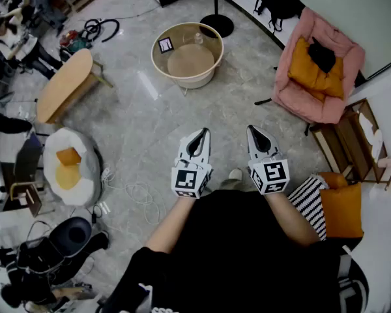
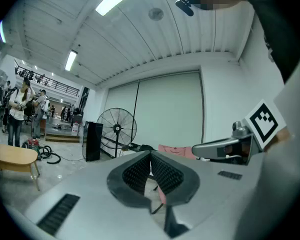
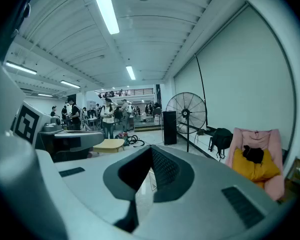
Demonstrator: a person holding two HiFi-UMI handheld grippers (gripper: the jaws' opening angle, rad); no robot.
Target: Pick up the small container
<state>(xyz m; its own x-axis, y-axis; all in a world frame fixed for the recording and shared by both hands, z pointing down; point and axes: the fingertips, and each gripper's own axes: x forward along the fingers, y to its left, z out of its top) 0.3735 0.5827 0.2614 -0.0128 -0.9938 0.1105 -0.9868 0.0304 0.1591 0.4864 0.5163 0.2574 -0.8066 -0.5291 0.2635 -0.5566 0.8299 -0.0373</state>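
Grey floor runs ahead to a round rimmed surface [image 1: 158,60] where the small container [image 1: 197,39] stands, near a marker card [image 1: 165,44]. It looks light, clear, perhaps slippery; we would pinch its sides. Our left gripper [image 1: 204,133] and right gripper [image 1: 253,130] are closed, empty. Loose cables [image 1: 140,194] cross our path.

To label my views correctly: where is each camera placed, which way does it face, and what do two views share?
Head view: on the head, looking steeply down at floor and round table; shows both arms, left gripper, right gripper.
Left gripper view: on the left gripper, looking along its shut jaws at a fan; right gripper at right.
Right gripper view: on the right gripper, along its shut jaws; left gripper at left.
Shared: both gripper views show the fan.
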